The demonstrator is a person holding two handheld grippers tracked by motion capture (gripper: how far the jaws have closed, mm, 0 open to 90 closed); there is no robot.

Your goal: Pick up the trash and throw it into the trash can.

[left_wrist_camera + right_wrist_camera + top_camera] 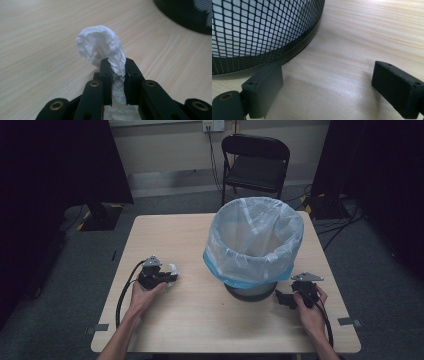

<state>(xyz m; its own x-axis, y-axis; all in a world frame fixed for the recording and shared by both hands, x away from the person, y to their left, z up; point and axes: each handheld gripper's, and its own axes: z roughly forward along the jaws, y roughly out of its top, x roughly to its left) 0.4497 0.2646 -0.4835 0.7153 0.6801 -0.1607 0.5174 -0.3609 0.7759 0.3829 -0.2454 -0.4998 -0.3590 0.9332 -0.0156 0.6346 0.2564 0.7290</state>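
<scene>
A crumpled white tissue (105,45) lies on the wooden table (190,320) at the left, also seen as the tissue (172,270) from above. My left gripper (117,66) is shut on it, the two black jaws pinching its lower part while the rest curls up past the tips; from above the left gripper (167,277) sits low on the table. A black mesh waste bin (252,247) with a pale plastic liner stands at the table's middle right. My right gripper (325,82) rests beside the bin's base (262,32), open with nothing between its jaws; from above the right gripper (286,297) is at the bin's right foot.
A black folding chair (256,162) stands behind the table. Cables and a dark box (327,207) lie on the floor at the back right. Tape marks (100,327) sit on the table's front corners.
</scene>
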